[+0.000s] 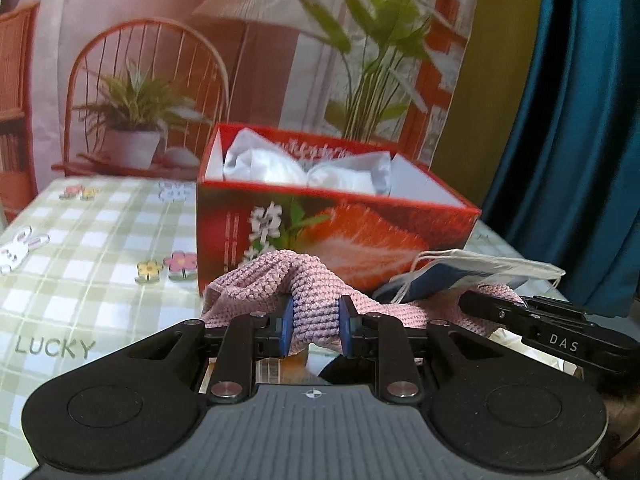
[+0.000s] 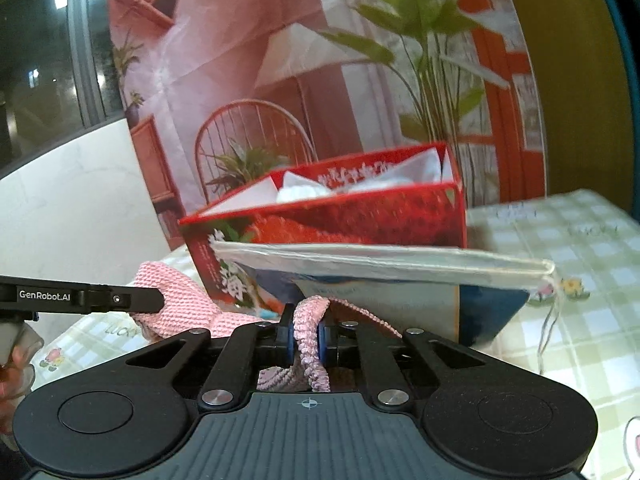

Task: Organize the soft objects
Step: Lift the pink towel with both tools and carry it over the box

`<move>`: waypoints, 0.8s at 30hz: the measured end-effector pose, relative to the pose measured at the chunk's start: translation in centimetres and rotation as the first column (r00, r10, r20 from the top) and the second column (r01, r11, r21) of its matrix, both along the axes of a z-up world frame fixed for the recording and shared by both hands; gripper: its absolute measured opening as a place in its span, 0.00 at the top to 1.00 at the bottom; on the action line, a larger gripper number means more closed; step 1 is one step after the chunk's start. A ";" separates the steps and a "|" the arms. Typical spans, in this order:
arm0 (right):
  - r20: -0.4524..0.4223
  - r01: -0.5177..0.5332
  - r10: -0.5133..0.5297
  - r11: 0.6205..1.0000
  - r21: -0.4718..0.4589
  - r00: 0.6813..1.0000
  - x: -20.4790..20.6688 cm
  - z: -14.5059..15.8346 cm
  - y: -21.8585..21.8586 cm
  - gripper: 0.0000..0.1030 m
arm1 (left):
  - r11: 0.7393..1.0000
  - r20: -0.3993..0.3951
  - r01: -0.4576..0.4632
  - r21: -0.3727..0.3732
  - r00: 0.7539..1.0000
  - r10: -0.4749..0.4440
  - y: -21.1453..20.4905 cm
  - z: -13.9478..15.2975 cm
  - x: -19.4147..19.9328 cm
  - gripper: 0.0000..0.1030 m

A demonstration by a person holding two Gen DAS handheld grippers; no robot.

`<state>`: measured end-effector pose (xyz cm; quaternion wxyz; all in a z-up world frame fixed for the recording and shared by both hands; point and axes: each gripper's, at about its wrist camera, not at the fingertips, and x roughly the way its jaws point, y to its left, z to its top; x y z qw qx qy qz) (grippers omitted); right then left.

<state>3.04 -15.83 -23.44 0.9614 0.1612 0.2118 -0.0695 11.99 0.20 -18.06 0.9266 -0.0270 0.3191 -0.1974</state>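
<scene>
A pink knitted cloth (image 1: 256,280) is stretched between both grippers, just in front of a red open box (image 1: 400,232). My left gripper (image 1: 316,316) is shut on a thick fold of it. In the right wrist view my right gripper (image 2: 306,338) is shut on a thin edge of the same cloth (image 2: 176,292). A flat clear packet (image 2: 400,264) with blue and white contents and white strings rests on the cloth, against the box (image 2: 400,220). White soft bundles (image 1: 280,168) lie inside the box. Each view shows a finger of the other gripper (image 1: 492,309) (image 2: 132,300).
The table wears a green checked cloth (image 1: 100,240) with flower and rabbit stickers. Behind the box hangs a printed backdrop (image 1: 160,60) of a chair, a lamp and plants. A blue curtain (image 1: 580,140) hangs at the right. A person's hand (image 2: 12,368) shows at the left edge.
</scene>
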 end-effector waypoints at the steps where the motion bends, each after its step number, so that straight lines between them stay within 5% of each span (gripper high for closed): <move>1: 0.007 0.000 0.000 1.000 -0.006 1.000 -0.1 0.3 0.0 0.91 | 1.000 0.014 0.000 -0.002 1.000 0.000 0.0 0.3 -0.2 0.76; 16: 0.161 -0.033 0.050 0.994 -0.101 0.986 -1.6 7.8 1.2 0.91 | 0.996 0.201 -0.043 -0.073 0.978 0.057 1.9 5.6 -3.0 0.76; 24: 0.197 -0.057 0.082 0.990 -0.130 0.977 -0.7 10.2 1.6 0.91 | 0.996 0.225 -0.047 -0.071 0.972 0.062 1.4 6.6 -3.1 0.76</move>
